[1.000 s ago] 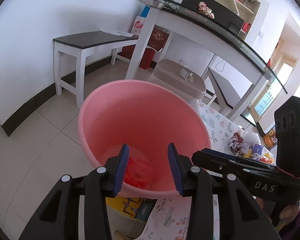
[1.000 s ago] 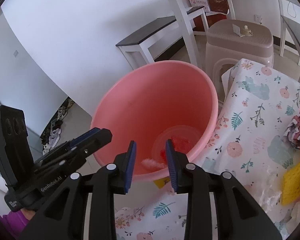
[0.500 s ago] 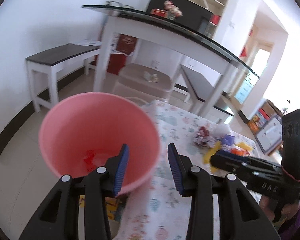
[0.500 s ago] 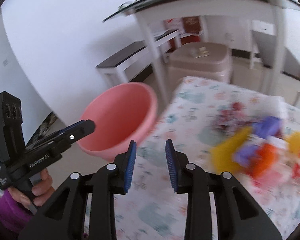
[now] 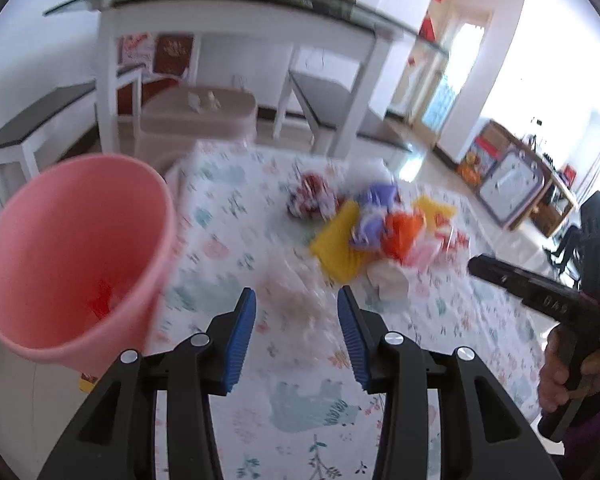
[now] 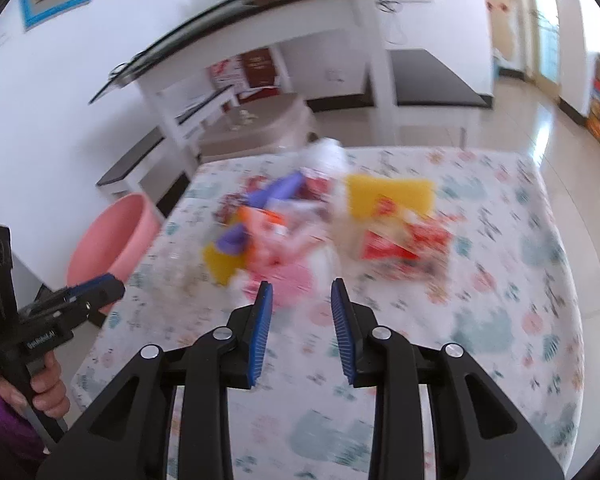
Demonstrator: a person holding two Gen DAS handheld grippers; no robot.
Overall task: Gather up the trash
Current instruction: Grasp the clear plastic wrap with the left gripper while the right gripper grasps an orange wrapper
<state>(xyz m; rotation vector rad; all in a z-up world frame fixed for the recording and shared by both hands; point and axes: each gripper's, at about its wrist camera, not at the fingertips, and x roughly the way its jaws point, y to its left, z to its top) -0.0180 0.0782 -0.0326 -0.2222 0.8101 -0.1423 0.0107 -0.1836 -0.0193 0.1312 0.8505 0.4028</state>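
Both pairs of jaws stand apart with nothing between them: the left gripper and the right gripper hang above the flowered tablecloth. Bare cloth lies under and ahead of each. Just past the right gripper's blue pads begins the trash pile, blurred wrappers in yellow, purple, orange and pink; from the left gripper it lies farther ahead and to the right. The pink bucket stands off the table's left edge.
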